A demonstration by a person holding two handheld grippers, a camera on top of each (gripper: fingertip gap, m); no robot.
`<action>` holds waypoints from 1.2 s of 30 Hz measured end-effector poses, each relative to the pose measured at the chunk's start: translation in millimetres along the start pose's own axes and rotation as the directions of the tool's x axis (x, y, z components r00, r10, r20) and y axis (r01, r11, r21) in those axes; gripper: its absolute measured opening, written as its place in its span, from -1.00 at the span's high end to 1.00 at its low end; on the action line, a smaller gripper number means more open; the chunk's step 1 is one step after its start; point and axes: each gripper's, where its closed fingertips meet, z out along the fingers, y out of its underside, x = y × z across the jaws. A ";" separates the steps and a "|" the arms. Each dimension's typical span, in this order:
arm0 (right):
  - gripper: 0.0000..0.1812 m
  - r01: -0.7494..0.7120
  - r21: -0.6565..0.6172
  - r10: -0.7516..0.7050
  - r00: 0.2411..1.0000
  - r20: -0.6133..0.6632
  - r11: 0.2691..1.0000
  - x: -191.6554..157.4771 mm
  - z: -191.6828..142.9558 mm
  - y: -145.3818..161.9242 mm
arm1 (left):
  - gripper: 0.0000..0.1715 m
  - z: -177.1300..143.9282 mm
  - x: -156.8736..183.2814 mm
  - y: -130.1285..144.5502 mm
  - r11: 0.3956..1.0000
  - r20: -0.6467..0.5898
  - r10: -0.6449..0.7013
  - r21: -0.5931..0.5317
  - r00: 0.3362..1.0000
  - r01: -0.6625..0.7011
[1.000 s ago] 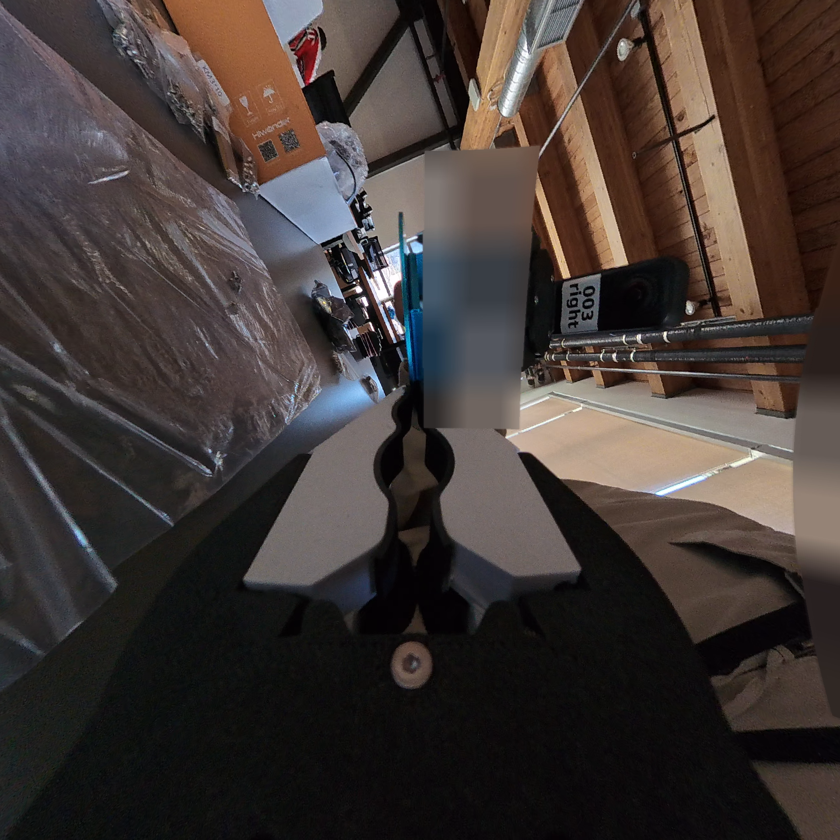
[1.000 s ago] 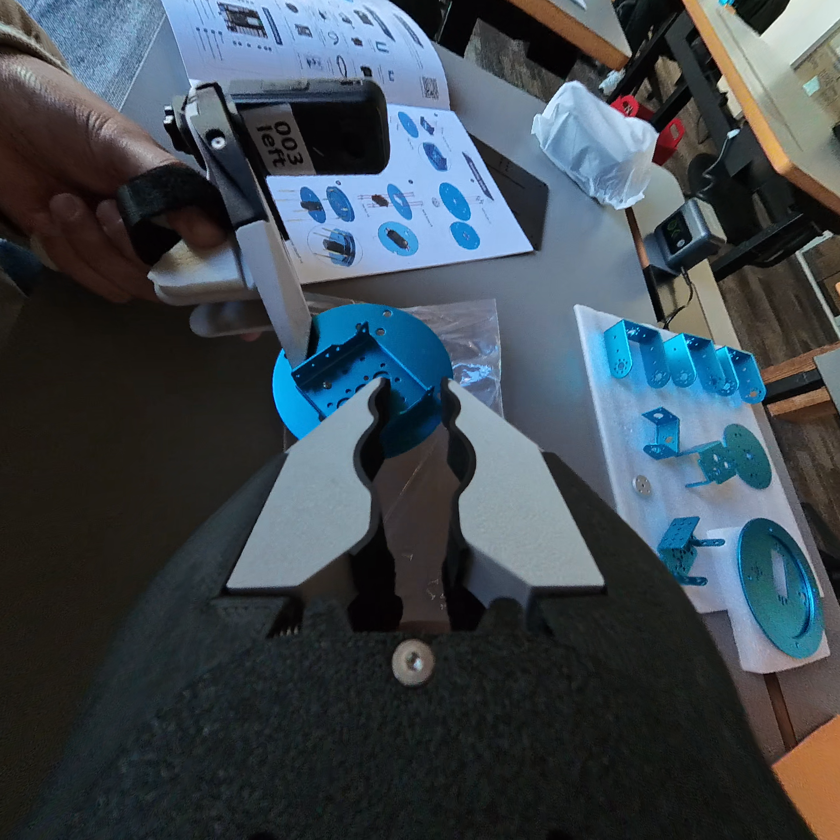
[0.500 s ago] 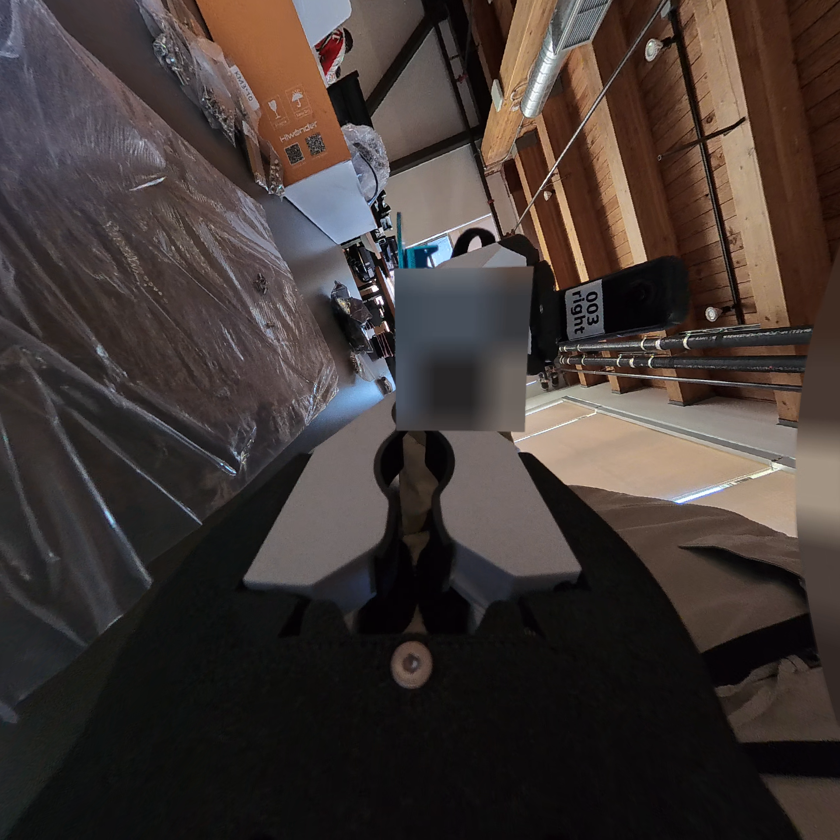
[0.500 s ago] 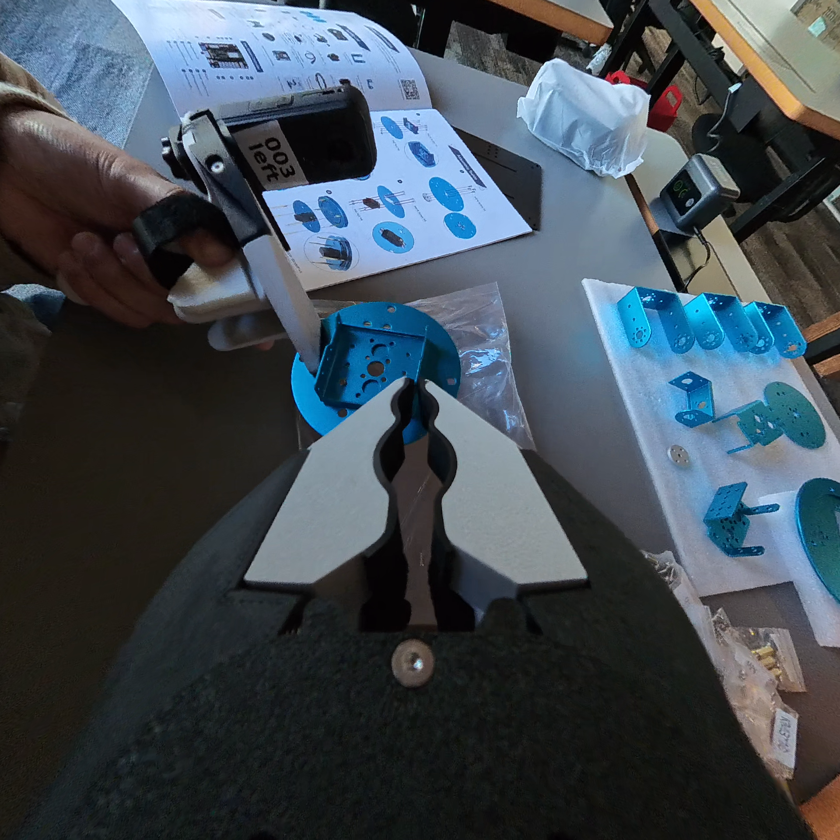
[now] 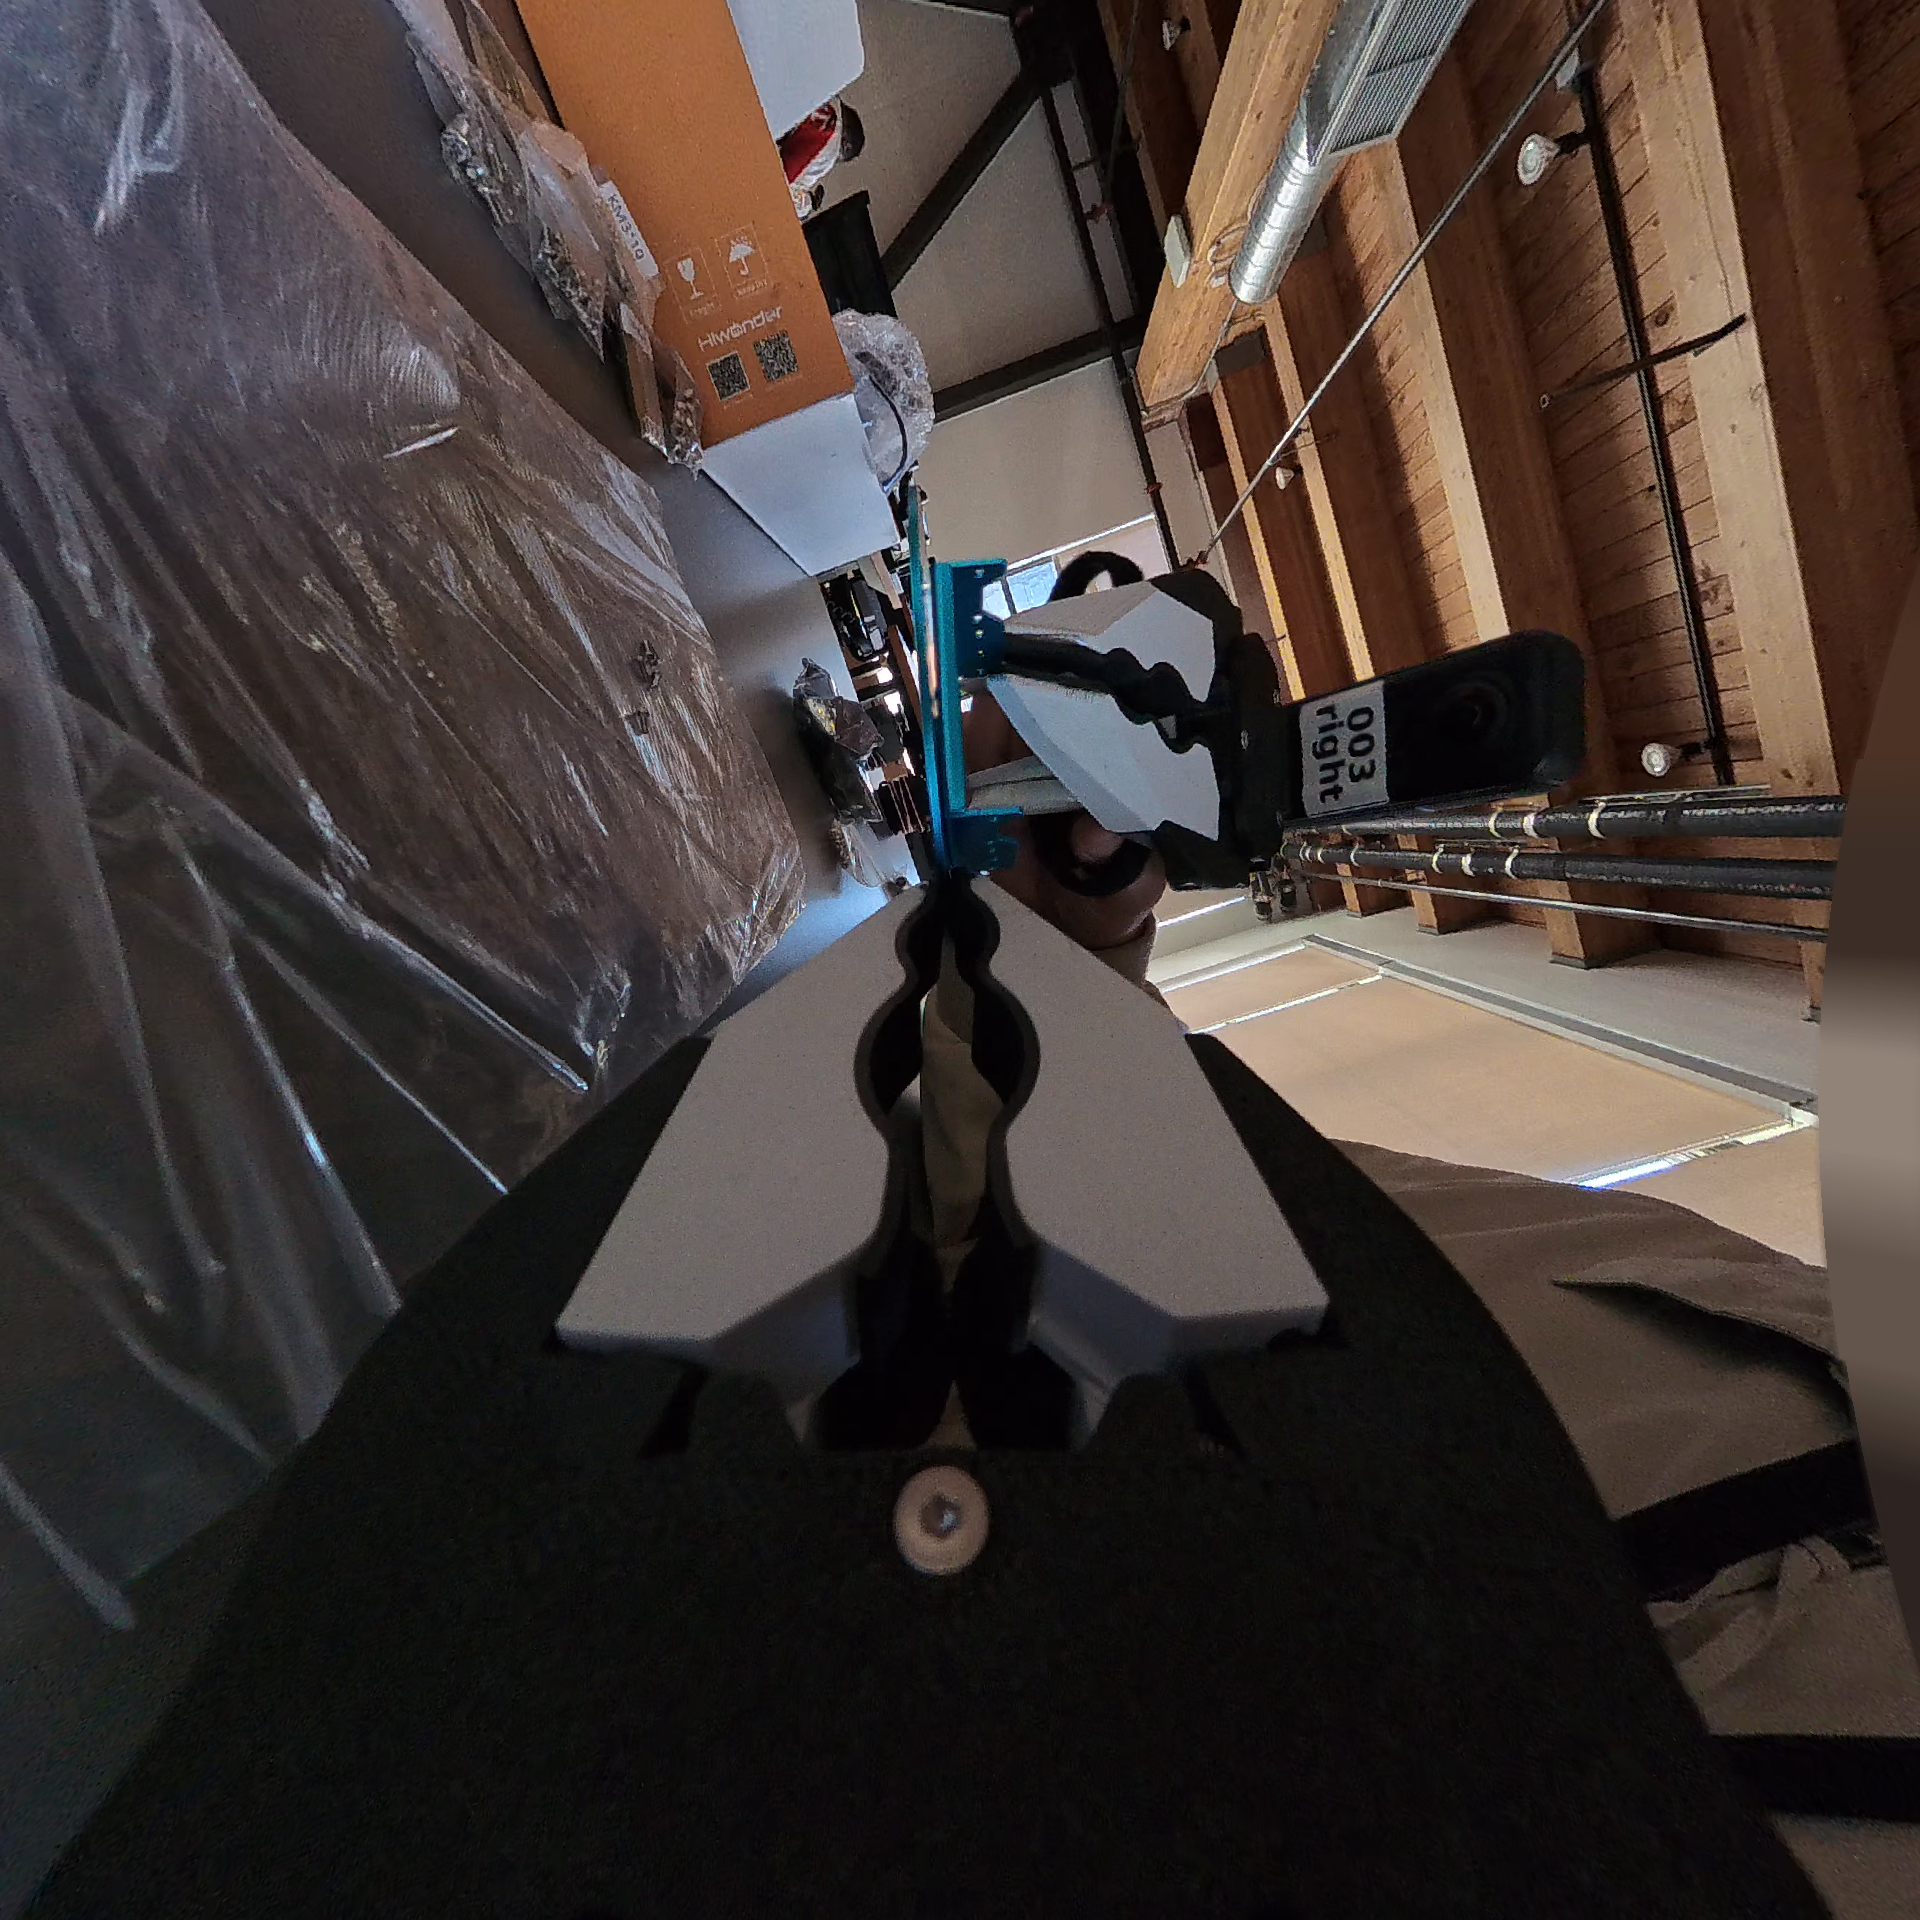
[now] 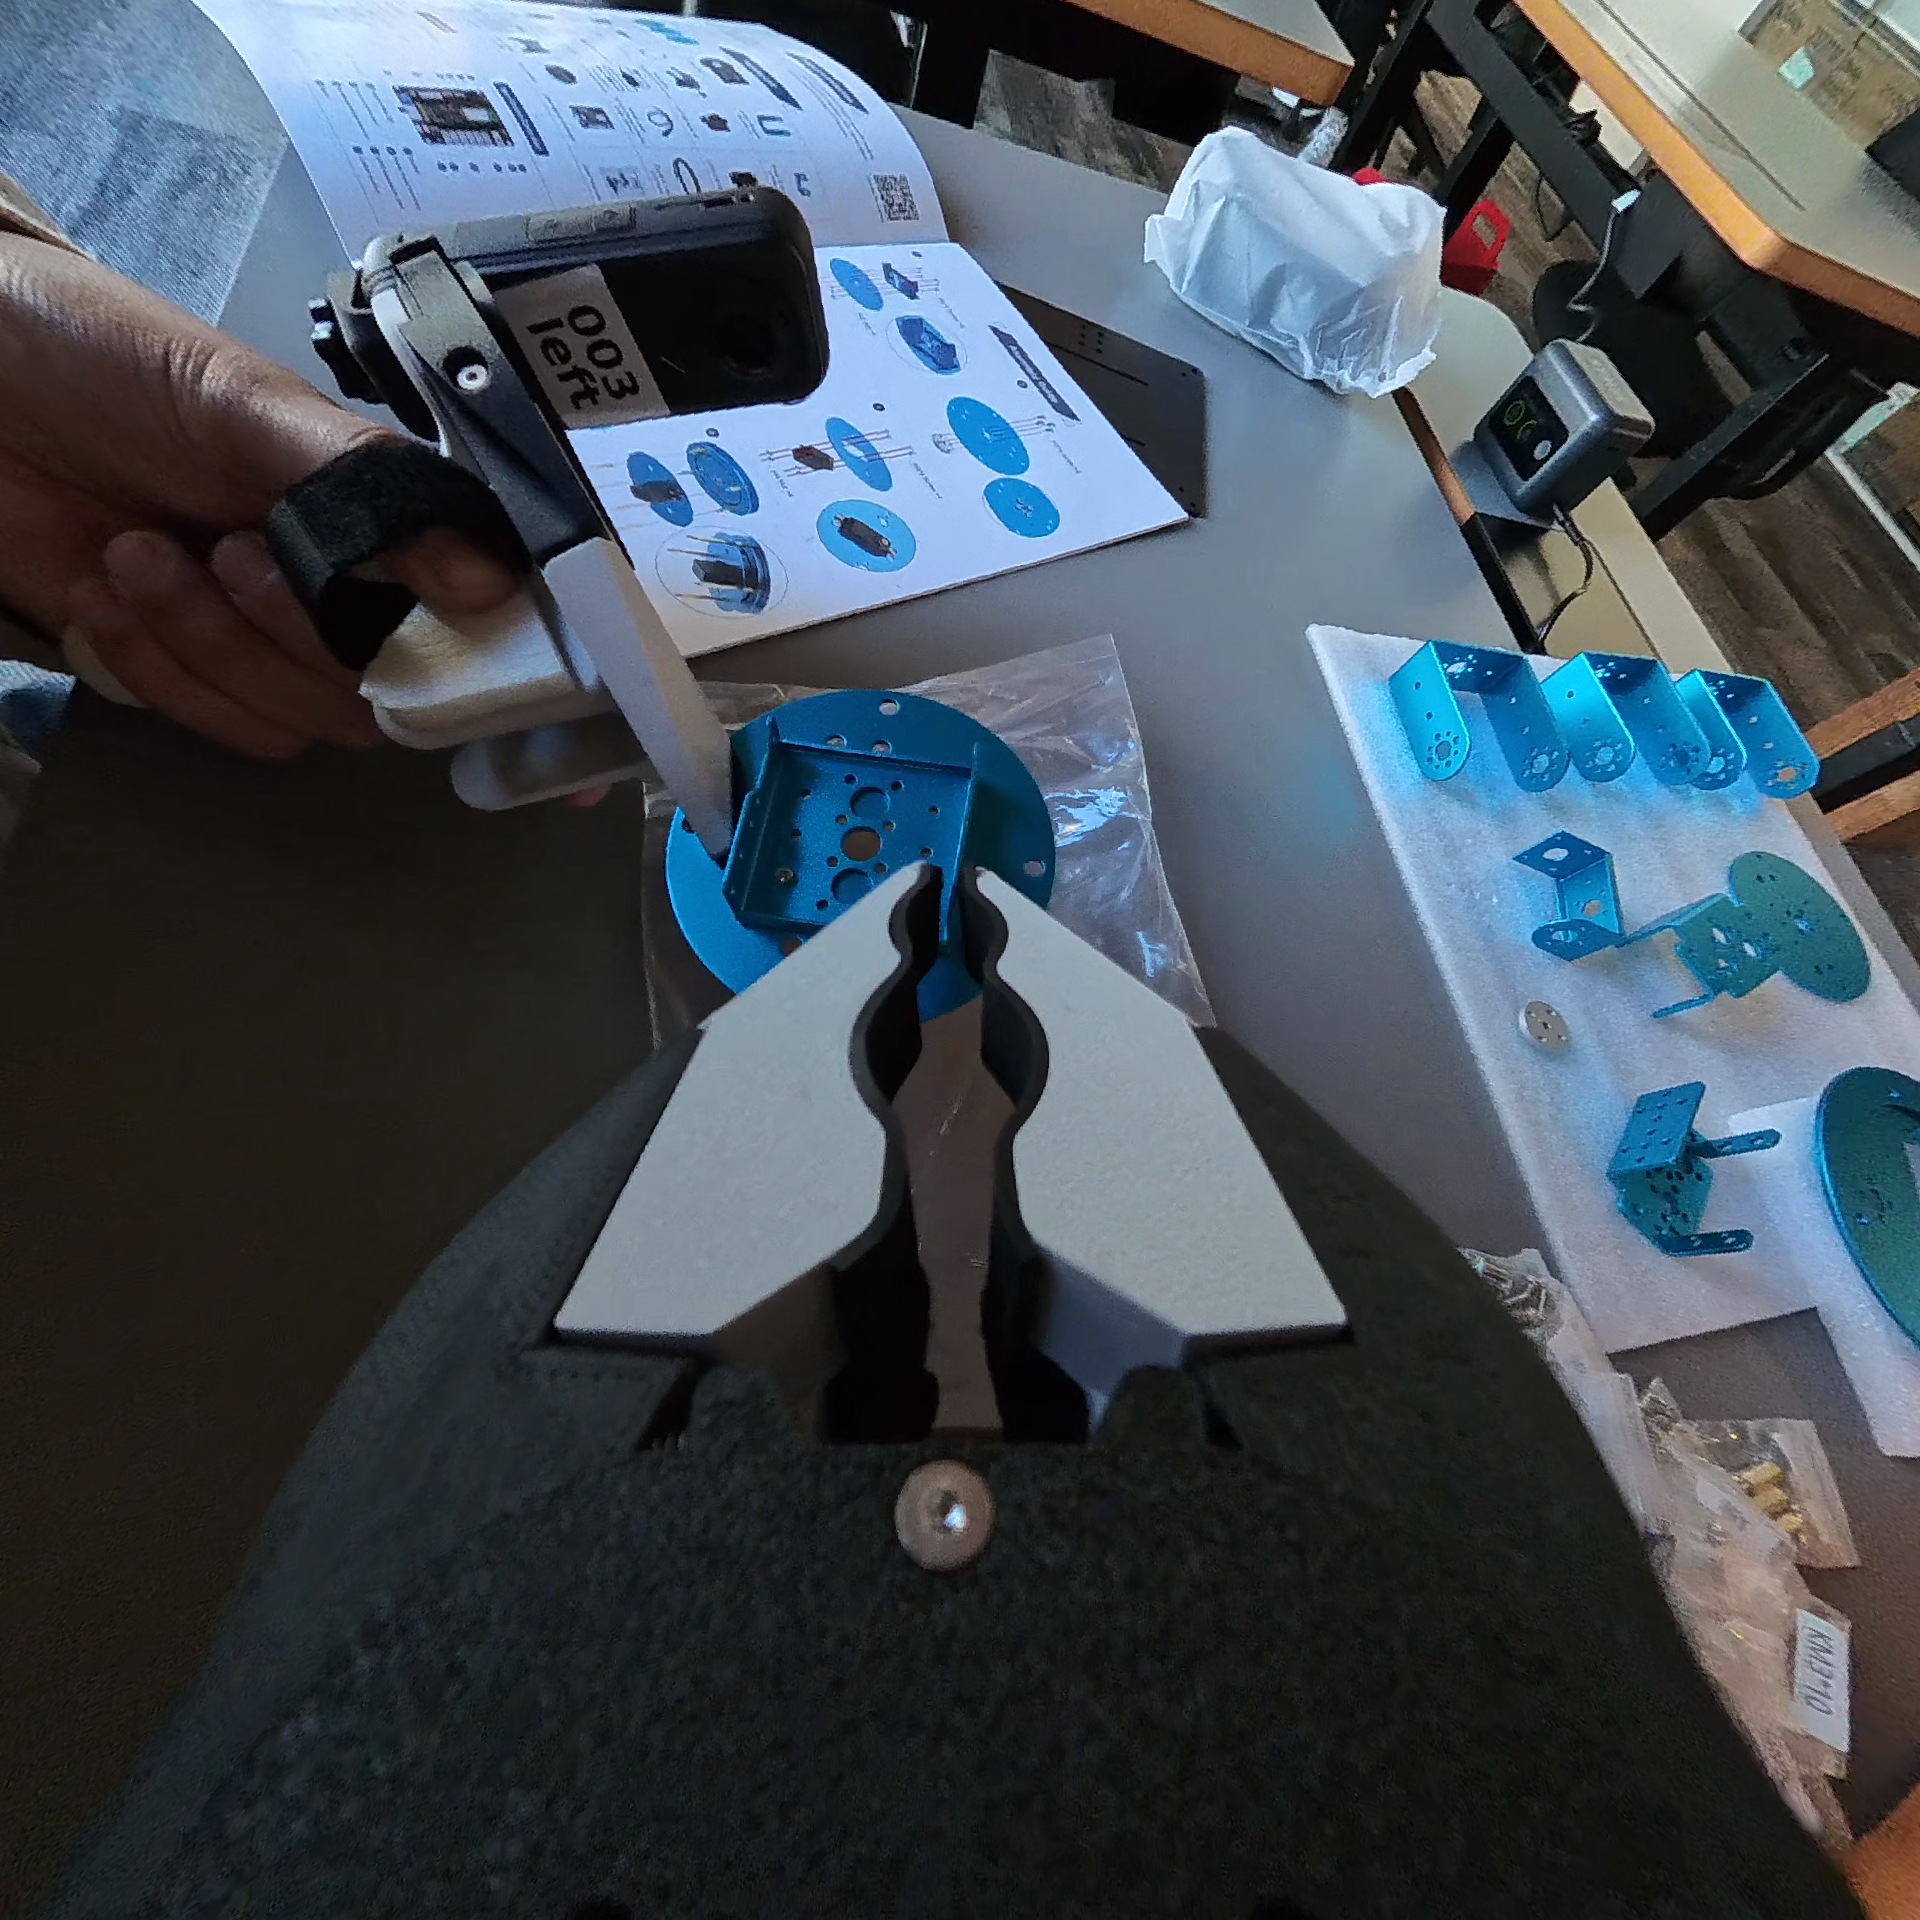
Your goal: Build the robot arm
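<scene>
Pinching the blue bracket's (image 6: 847,831) near wall, the right gripper (image 6: 943,883) is now nearly closed; a second ago it stood wider, short of it. Left gripper (image 6: 717,831) clamps the blue disc (image 6: 997,821) edge-on, as before. Assembly hangs above a plastic bag (image 6: 1091,727), mid-worktop (image 6: 1278,582), foam tray (image 6: 1455,1039) rightward.
</scene>
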 end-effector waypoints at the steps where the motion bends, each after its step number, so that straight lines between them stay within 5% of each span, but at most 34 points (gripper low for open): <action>1: 0.98 -0.006 0.000 0.006 1.000 0.002 1.000 0.7 -0.1 0.3 | 1.00 0.0 0.1 -0.6 1.000 0.001 0.000 0.004 1.000 0.000; 11: 0.92 -0.134 0.168 0.135 0.991 0.006 0.977 18.7 -16.7 -8.4 | 1.00 -12.3 -1.2 -7.5 0.998 0.037 0.022 0.058 0.999 -0.024; 22: 0.91 -0.317 0.303 0.341 0.940 -0.027 0.899 50.5 -27.9 8.7 | 1.00 -119.1 -0.3 -8.9 0.949 0.177 0.034 0.302 0.984 -0.088; 27: 0.90 -0.321 0.258 0.362 0.924 -0.126 0.911 60.6 -32.0 18.3 | 1.00 -165.4 -5.5 -10.0 0.919 0.241 0.027 0.376 0.970 -0.119; 36: 0.89 -0.329 0.253 0.374 0.915 -0.152 0.910 46.2 -13.1 19.4 | 1.00 -184.8 -6.3 -8.1 0.928 0.214 0.018 0.359 0.977 -0.096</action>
